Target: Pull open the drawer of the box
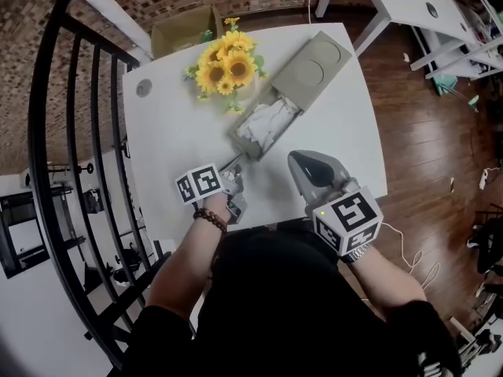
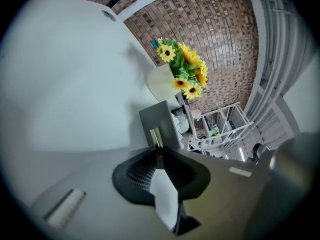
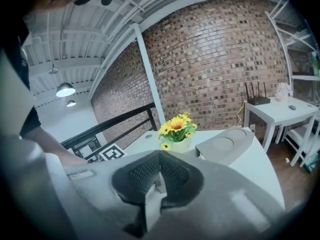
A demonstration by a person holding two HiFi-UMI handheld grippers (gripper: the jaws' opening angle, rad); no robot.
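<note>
A grey box (image 1: 314,65) with two round hollows in its top lies slantwise on the white table (image 1: 165,132). Its drawer (image 1: 263,128) stands pulled out toward me, with white crumpled stuff inside. My left gripper (image 1: 236,166) is at the drawer's front end, shut on the thin brass pull tab (image 2: 156,139) that sticks out of the grey drawer front (image 2: 161,120). My right gripper (image 1: 299,160) hovers to the right of the drawer, apart from it, shut with nothing in it. In the right gripper view the box (image 3: 225,145) lies beyond the closed jaws.
A pot of sunflowers (image 1: 226,67) stands just left of the box, close to the drawer's side. A cardboard carton (image 1: 182,28) sits behind the table. A black railing (image 1: 71,132) runs along the left, and a second white table (image 1: 409,2) is at the back right.
</note>
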